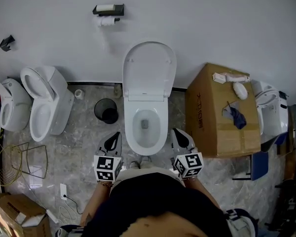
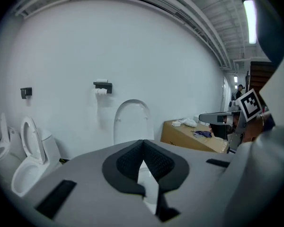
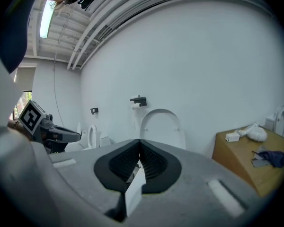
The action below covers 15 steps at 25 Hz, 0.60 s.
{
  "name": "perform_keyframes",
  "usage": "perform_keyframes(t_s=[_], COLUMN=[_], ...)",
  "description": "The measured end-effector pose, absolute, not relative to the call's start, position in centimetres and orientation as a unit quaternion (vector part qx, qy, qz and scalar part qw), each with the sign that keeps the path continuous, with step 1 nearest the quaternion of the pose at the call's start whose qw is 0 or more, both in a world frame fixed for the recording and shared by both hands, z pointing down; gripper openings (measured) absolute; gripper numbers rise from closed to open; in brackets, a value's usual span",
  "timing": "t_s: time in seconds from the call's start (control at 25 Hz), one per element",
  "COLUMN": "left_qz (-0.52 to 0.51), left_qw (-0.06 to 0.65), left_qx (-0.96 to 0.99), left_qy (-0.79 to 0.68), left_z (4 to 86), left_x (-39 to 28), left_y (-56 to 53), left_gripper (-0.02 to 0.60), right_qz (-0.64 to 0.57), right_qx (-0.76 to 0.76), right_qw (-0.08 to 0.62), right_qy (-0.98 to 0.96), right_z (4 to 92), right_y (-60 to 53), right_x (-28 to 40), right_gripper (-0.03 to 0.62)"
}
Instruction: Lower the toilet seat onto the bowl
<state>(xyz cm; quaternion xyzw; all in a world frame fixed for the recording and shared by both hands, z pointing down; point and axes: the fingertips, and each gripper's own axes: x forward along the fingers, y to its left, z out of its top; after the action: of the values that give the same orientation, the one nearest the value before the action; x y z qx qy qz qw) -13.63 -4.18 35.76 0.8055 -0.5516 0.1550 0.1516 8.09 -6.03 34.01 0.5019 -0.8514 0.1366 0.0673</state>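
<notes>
Two tools, the left tool (image 1: 116, 136) and the right tool (image 1: 177, 132), hang close to the person's body. Each has its jaws pressed together on nothing, well short of the toilet.

The toilet seat (image 1: 149, 70) stands upright against the wall (image 1: 212, 23), above the open bowl (image 1: 130, 132). I cannot separate the seat from a lid behind it.

The likely trouble is a slam. Once tipped past its balance, glossy plastic could slide off a smooth jaw tip and drop onto the bowl. Pulling only one side could also twist the hinge.

The floor (image 1: 79, 142) is grey marbled tile, and it looks hard and slick. A black bin (image 1: 106, 110) sits just left of the bowl, and a cardboard box (image 1: 212, 112) crowds its right side, so the right elbow has little room. Other toilets (image 1: 42, 102) stand toward the floor's left edge.
</notes>
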Motion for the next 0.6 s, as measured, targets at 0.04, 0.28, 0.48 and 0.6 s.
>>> perform_keyframes(t_s=[0.04, 0.28, 0.48, 0.6], left_qz=[0.150, 0.120, 0.131, 0.138], left_qw=[0.144, 0.126, 0.128, 0.127], left_qx=[0.806, 0.808, 0.811, 0.812], left_qy=[-0.555, -0.563, -0.556, -0.553], left_z=[35.5, 34.6, 35.3, 35.4], left_x=[-13.6, -13.4, -12.7, -12.5], left_y=[-4.2, -4.2, -4.5, -4.7], left_gripper=[0.003, 0.003, 0.003, 0.003], right_qz=[0.133, 0.128, 0.124, 0.128], right_qx=[0.503, 0.509, 0.517, 0.519], right_qw=[0.068, 0.070, 0.083, 0.084], right_qy=[-0.851, -0.848, -0.843, -0.841], right_z=[33.9, 33.8, 34.3, 34.4], right_y=[-6.0, -6.1, -6.2, -6.4], right_x=[8.1, 8.2, 8.8, 9.0], right_gripper=[0.006, 0.006, 0.006, 0.006])
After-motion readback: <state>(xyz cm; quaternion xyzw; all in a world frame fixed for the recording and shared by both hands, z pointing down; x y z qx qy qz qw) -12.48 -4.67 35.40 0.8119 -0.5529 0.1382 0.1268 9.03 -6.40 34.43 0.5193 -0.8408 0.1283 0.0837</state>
